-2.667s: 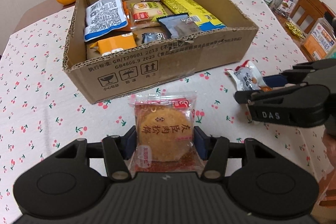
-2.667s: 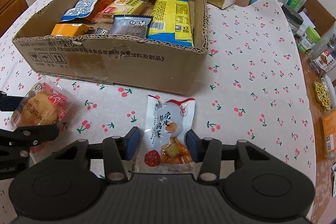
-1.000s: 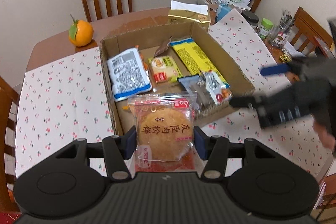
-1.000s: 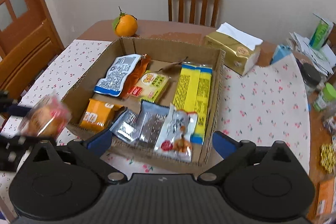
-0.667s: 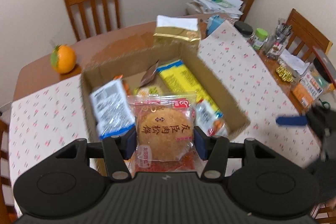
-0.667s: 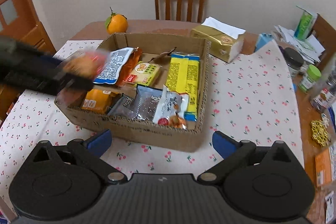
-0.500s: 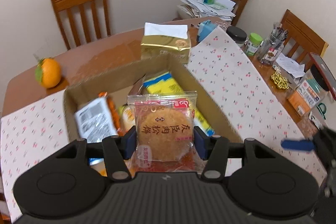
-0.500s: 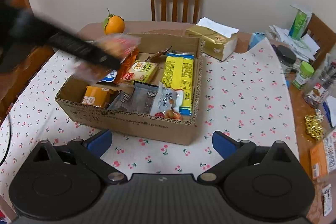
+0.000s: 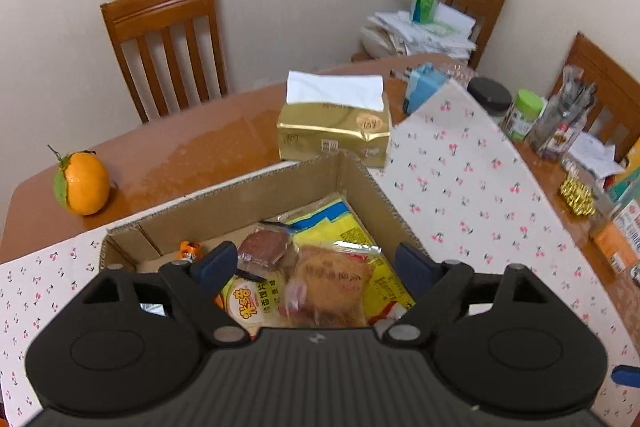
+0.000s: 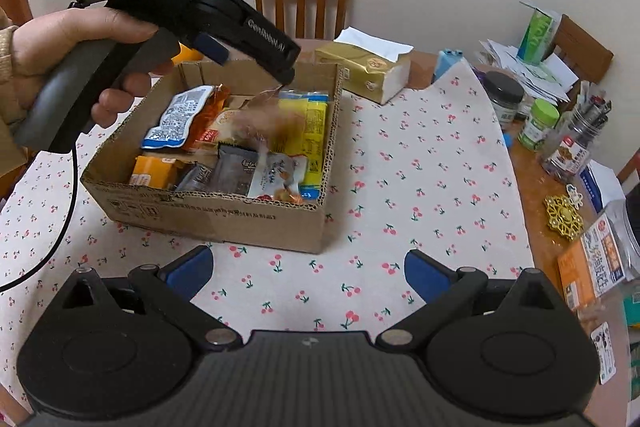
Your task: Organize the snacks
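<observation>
Left gripper (image 9: 310, 259) jaws opening over brown cardboard box (image 10: 224, 215); clear-wrapped round golden pastry (image 9: 330, 287) loose between them, falling onto packets inside. Right gripper (image 10: 306, 273) spread, empty, near side of box. Risk: pastry lands on yellow packet (image 10: 310, 125), slides, wedges on edge.

orange (image 9: 83, 183): we see it far left of the jaws, on bare wood
tissue pack (image 9: 335, 125): gold, straight ahead of the jaws
wooden chair (image 9: 166, 43): at the wall beyond
jars (image 10: 521, 107): we see them well right
tablecloth (image 10: 420, 163): cherry-printed, beneath
</observation>
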{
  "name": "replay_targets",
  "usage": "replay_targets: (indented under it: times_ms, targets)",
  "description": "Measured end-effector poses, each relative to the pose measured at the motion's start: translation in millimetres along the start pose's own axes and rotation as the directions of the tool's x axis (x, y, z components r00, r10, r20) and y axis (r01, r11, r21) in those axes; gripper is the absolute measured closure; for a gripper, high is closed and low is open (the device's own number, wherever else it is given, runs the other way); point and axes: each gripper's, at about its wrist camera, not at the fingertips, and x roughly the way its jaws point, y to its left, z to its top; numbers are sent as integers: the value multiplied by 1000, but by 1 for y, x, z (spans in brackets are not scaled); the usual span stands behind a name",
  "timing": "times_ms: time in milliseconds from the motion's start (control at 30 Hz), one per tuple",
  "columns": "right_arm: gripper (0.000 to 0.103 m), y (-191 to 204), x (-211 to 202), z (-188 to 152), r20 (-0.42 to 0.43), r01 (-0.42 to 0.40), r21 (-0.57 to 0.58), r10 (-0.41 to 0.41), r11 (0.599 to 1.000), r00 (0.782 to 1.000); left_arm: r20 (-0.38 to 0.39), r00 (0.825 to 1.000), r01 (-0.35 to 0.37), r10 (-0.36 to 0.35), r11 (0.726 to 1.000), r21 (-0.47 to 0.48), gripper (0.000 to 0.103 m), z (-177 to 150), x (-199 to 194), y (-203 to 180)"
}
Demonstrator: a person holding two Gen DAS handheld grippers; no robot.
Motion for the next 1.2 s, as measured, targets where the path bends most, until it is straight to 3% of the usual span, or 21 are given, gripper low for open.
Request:
replay_targets:
  times_ms: [200,333,600,767,867,1000,1200]
  targets:
    - [0,-3,-3,3,9,1,-2,-1,1000,1000,83,995,-58,57,998,12,5,-14,-42,0]
    - [0,-4,-5,8,1,13,5,-13,1000,1000,128,985,-118,117,993,1,3,-35,-74,-1]
    - [0,-11,-15,8,-35,54,21,-53,998,998,121,970,-195,209,974,-118,3,-100,-124,-19]
    - [0,-13,-24,6,-43,69,7,-69,998,997,89,958,-251,273,947,-202,3,-141,-153,-35]
    - [0,-10,-29,4,-48,58,-8,-58,998,997,79,938,-306,337,913,-270,3,-157,-171,-42]
    - [0,-2,-38,5,-59,39,-22,-40,999,997,55,912,-376,405,884,-280,3,-164,-192,-50]
    - [0,10,-70,15,-20,44,-25,-44,999,999,71,898,-388,433,860,-331,3,-154,-225,-52]
